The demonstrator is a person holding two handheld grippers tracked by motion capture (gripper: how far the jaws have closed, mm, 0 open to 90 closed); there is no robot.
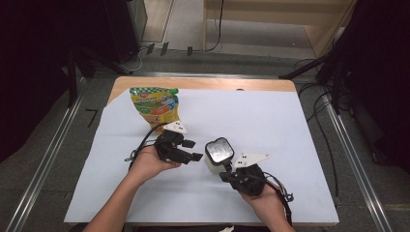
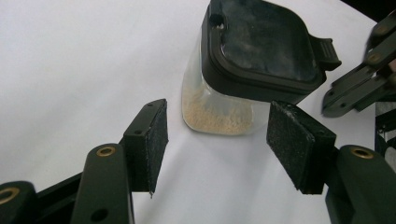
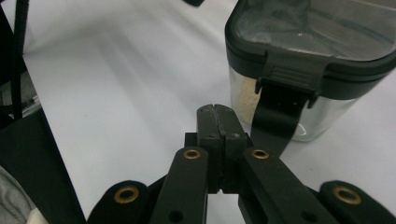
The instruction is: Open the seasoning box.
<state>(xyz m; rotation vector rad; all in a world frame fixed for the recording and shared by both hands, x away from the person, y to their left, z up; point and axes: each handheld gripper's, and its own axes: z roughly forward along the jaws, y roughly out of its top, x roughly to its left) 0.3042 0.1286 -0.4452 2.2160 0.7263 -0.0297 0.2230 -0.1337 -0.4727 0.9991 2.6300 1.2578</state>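
Note:
A clear square container (image 1: 219, 153) with a black lid stands upright on the white sheet, with beige grains (image 2: 217, 119) at its bottom. To its left, my left gripper (image 1: 191, 150) is open and points at it. In the left gripper view the pads (image 2: 152, 140) stand apart in front of the container (image 2: 261, 42) without touching it. My right gripper (image 1: 225, 174) is shut and empty, just below the container. In the right gripper view its closed tips (image 3: 217, 112) sit beside the lid's latch flap (image 3: 286, 77) and hanging black strap.
A green and yellow snack pouch (image 1: 155, 104) lies at the back left of the white sheet (image 1: 280, 121), which covers a wooden table. Cables trail from both grippers. Dark stands and cables flank the table.

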